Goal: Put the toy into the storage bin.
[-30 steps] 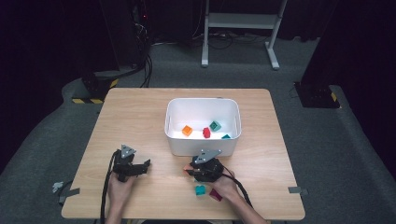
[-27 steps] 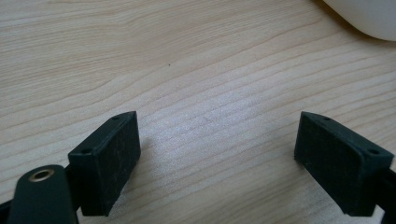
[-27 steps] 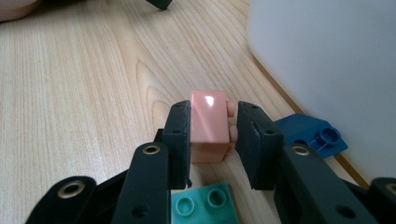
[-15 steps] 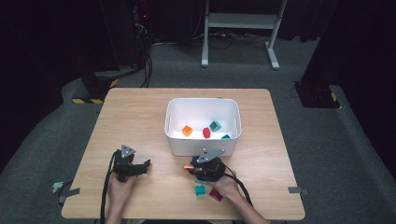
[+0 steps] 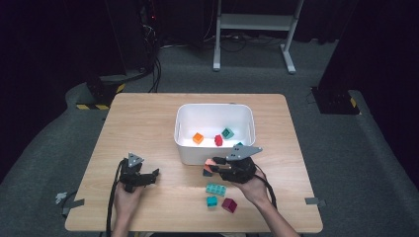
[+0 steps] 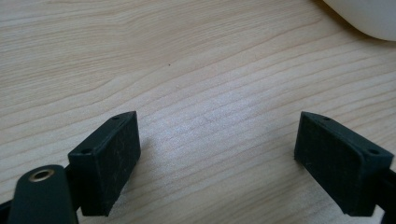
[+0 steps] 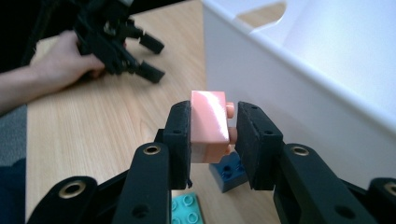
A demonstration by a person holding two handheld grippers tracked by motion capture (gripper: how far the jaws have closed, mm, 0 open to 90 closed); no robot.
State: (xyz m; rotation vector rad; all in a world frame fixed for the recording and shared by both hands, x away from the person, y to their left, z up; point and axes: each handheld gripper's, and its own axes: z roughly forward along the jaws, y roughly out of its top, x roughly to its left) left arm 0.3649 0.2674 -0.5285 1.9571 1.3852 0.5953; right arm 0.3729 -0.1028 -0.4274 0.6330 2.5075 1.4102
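Pink brick (image 7: 209,125) in right claw (image 7: 212,140): glossy plastic. Claw pads (image 7: 180,140) matt, rough. Worktop (image 6: 196,84) under left claw: matt wood grain.

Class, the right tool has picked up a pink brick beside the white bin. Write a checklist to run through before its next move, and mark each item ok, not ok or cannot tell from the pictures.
1. Pink brick sits squarely between the right tool's jaws: ok, both pads press its sides.
2. Brick is off the table: ok, a dark blue brick lies on the wood below it.
3. Brick is high enough to pass over the white bin's near wall: not ok, the rim stands higher in the right gripper view.
4. Room in the bin: ok, bare floor shows between the few bricks inside.
5. Left tool out of the way: ok, open and resting far to the side.
6. Grip firmness: cannot tell.
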